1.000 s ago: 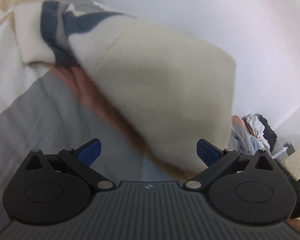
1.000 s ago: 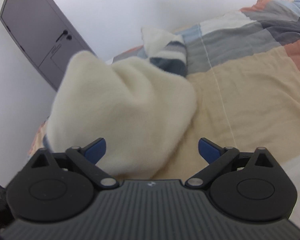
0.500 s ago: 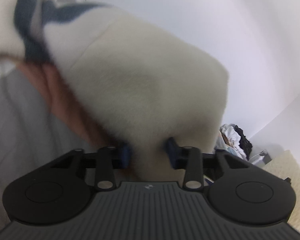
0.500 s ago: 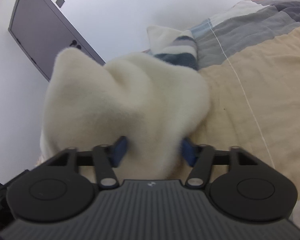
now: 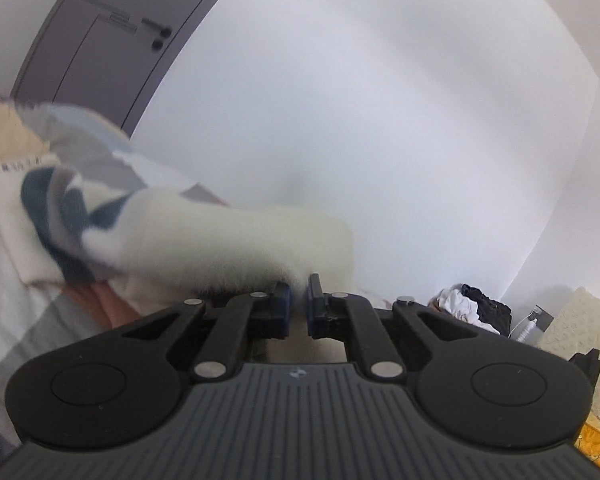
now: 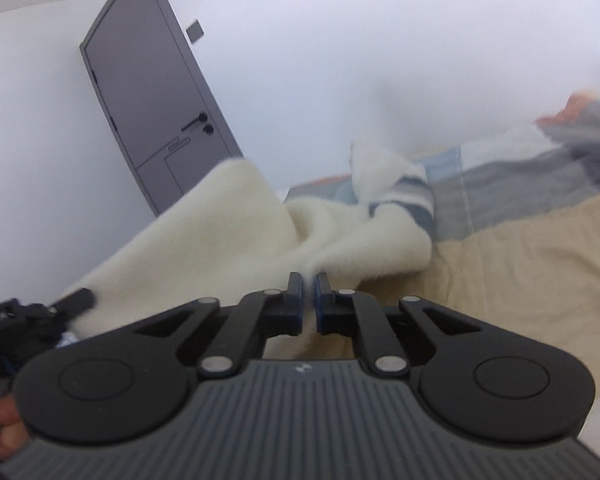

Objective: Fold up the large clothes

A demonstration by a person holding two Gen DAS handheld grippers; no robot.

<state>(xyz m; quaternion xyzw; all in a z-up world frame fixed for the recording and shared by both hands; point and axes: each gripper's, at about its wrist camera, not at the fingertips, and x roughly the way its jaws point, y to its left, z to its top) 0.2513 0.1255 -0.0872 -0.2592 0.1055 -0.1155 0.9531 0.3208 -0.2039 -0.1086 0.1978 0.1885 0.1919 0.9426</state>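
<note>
1. Left gripper (image 5: 297, 286) and right gripper (image 6: 308, 284) each pinched the cream fleece garment (image 6: 228, 236) tight.
2. It hung stretched between them above the patchwork bedspread (image 6: 520, 272).
3. Corners seemed secured; folding itself remained undone.

We find no words, numbers or brand names that we can read in either view. The only mark is a small round emblem (image 5: 296, 373) on the ribbed grey housing behind the left tongs, and its twin (image 6: 300, 368) on the right one; both are too small for us to make out. The door (image 6: 152, 92) bears no sign.
</note>
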